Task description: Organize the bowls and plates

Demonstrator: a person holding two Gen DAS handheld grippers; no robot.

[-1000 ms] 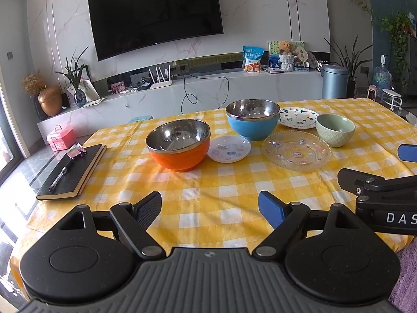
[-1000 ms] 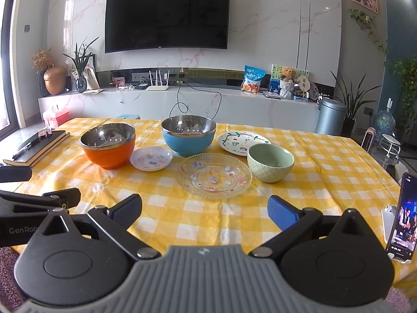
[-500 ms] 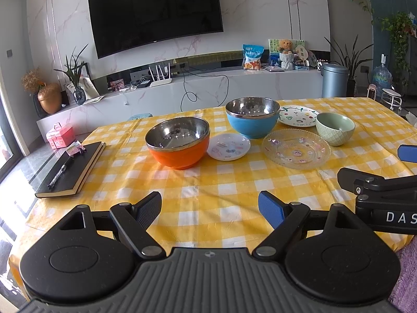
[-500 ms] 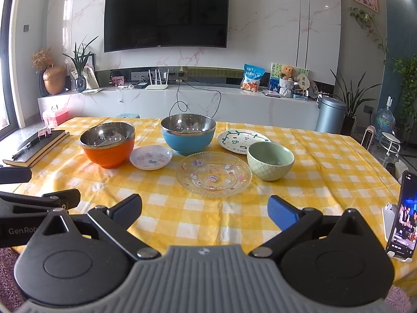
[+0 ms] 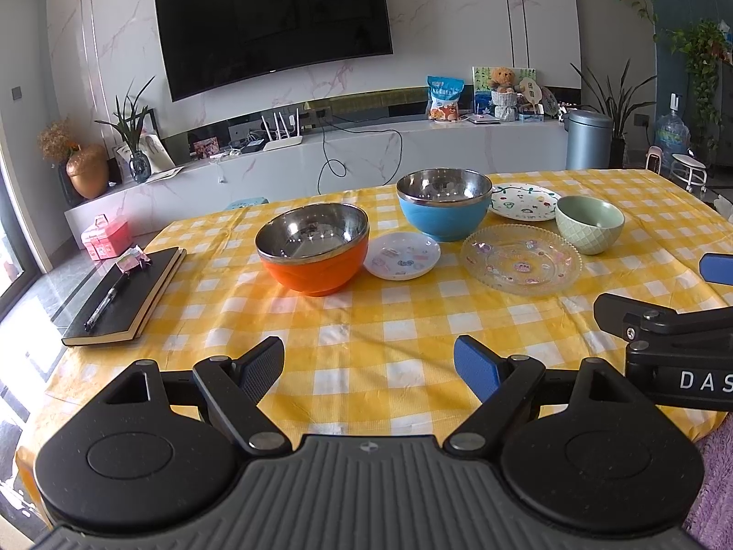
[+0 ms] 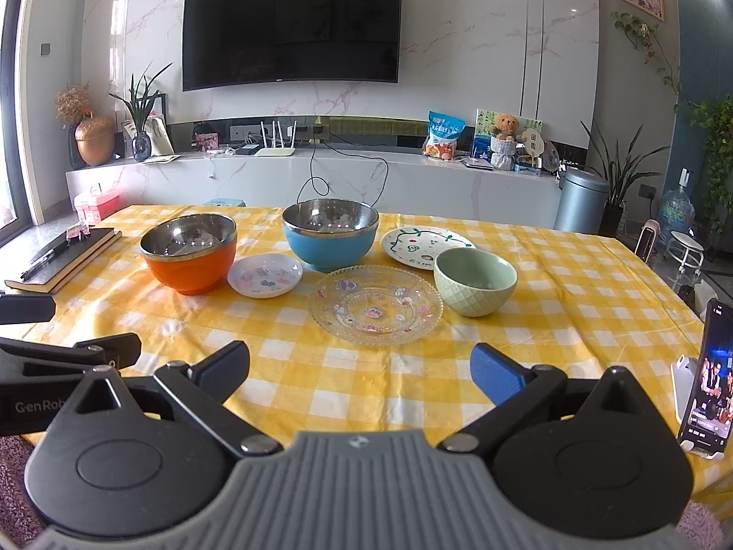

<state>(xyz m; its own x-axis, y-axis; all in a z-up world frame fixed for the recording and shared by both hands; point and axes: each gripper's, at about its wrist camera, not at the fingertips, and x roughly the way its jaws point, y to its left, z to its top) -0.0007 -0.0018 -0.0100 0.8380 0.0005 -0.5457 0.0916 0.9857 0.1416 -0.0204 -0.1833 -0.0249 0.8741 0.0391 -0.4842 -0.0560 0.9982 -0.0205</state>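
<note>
Hardly anything has shifted since a moment ago: both claws hang where they were at the near edge, and the dishes lie as before. The yellow-and-white checked table (image 6: 572, 275) carries everything. The left claw (image 5: 369, 364) is spread wide and empty; the right claw (image 6: 359, 369) is likewise spread and holds nothing. Well ahead of them stand the blue steel-lined bowl (image 6: 330, 238) and the orange steel-lined bowl (image 6: 190, 252), apart, with the small white saucer (image 6: 265, 275) between them. The clear patterned glass plate (image 6: 375, 305) lies nearest, the pale green ceramic bowl (image 6: 475, 282) just beside it, the white painted plate (image 6: 426, 240) behind.
</note>
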